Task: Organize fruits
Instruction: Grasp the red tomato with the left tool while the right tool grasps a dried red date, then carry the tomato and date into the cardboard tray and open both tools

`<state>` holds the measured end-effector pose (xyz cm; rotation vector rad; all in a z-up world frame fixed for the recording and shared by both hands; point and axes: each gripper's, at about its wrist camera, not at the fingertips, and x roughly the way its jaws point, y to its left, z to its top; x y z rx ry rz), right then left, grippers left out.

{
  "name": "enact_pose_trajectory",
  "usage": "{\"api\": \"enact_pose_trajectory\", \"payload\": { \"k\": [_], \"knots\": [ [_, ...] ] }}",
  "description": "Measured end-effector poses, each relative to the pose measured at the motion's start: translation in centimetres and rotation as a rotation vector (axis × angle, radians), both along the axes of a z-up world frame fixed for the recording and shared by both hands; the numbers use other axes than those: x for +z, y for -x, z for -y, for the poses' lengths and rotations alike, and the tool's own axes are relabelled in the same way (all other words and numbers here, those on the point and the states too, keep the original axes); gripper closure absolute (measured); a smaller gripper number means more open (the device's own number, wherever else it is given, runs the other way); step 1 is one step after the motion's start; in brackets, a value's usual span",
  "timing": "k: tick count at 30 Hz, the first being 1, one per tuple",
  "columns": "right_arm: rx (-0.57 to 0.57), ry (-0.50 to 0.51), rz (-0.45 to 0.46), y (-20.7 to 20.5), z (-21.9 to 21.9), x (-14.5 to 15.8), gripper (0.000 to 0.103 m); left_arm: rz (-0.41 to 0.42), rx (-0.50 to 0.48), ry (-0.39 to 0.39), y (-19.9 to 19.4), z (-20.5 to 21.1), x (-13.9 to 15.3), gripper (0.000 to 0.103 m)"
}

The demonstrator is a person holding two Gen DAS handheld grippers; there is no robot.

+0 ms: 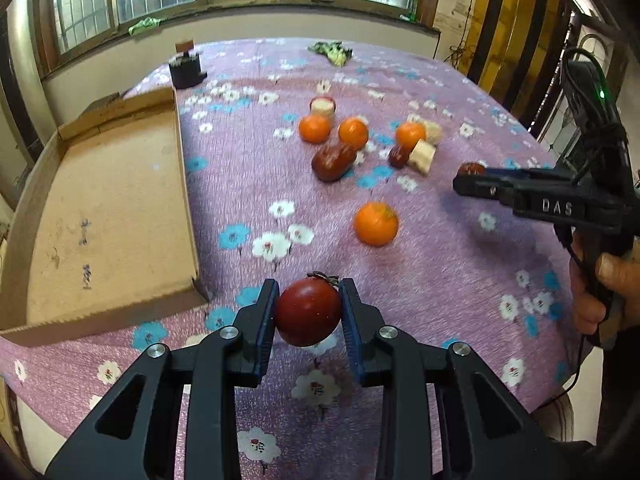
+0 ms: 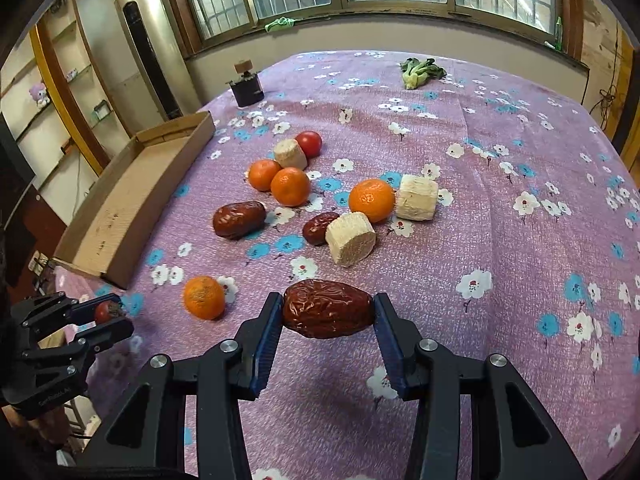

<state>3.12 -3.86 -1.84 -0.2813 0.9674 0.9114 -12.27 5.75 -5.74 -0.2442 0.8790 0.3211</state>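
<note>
Both grippers tilt steeply downward, side by side and apart. The left gripper (image 1: 308, 312) has its blue-padded fingers (image 1: 266, 320) pressed against either side of a small red tomato (image 1: 307, 312). The right gripper (image 2: 328, 320) clamps a wrinkled red date (image 2: 328, 314) end to end. A bare hand (image 1: 604, 292) wraps the right gripper's handle.

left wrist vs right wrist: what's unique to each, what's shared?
Left wrist only: the person's hand on the right gripper's handle.
Right wrist only: a tall silver appliance, wall shelves, and a round red tomato among the fruit.
Both: shallow cardboard tray, left gripper shut on a small dark-red tomato, right gripper shut on a wrinkled red date.
</note>
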Motion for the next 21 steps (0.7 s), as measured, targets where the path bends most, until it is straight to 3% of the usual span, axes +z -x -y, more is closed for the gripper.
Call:
{"api": "enact_pose_trajectory", "payload": {
  "k": [7, 21],
  "knots": [
    [0.035, -0.028, 0.013, 1.6, -0.4, 1.5, 0.056, 0.032, 0.020, -0.030, 0.6, -0.5, 1.8, 0.075],
    [0.142, -0.052, 0.013, 4.7, -3.9, 3.0, 0.057, 0.043, 0.157, -0.080, 3.3, -4.5, 3.4, 0.075]
  ]
}}
